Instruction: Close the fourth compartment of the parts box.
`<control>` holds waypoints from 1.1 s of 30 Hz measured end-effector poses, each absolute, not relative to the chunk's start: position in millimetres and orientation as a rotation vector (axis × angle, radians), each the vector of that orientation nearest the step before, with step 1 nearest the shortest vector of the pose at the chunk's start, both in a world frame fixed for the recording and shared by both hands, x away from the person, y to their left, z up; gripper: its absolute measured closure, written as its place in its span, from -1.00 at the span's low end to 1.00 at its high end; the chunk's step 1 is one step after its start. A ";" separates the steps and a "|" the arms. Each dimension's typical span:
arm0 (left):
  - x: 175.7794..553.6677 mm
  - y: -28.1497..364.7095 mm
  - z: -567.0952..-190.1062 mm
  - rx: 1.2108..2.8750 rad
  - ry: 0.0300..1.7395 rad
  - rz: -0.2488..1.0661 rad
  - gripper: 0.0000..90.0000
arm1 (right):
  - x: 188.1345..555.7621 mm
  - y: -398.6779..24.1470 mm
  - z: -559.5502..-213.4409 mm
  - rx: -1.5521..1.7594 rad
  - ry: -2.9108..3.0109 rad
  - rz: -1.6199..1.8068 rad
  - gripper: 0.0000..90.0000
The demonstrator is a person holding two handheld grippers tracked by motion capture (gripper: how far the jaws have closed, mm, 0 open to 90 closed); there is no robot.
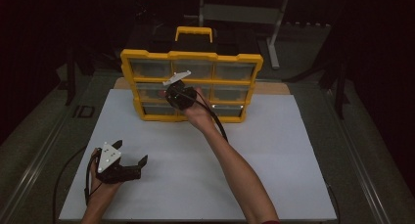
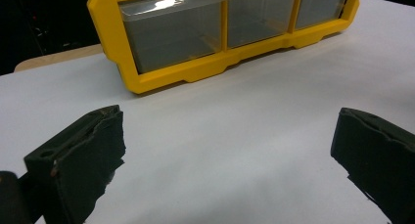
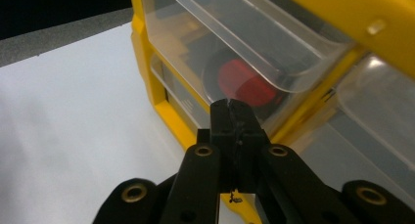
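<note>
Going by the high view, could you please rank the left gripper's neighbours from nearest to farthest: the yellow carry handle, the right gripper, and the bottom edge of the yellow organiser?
From the left gripper, low on the white board's left:
1. Organiser's bottom edge, up and slightly right.
2. Right gripper, just beyond, at the middle row of drawers.
3. Carry handle, on top of the organiser, farthest back.
</note>
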State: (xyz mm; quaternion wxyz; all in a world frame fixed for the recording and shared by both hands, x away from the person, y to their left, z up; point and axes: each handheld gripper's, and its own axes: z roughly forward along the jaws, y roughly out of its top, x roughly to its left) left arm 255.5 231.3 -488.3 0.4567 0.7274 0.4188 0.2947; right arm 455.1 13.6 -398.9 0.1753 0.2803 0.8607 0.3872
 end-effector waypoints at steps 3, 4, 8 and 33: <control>255.4 231.0 -488.3 1.794 1.032 0.727 -1.00 | 456.9 13.5 -398.5 0.825 2.420 1.092 0.99; 255.3 231.0 -488.2 1.795 1.031 0.728 -1.00 | 458.0 13.3 -398.6 0.825 2.414 1.094 0.99; 255.3 231.2 -488.2 1.794 1.031 0.728 -1.00 | 459.4 12.9 -398.6 0.840 2.412 1.100 0.99; 255.5 230.6 -488.5 1.794 1.032 0.726 -1.00 | 449.2 9.3 -396.4 0.756 2.464 1.107 0.96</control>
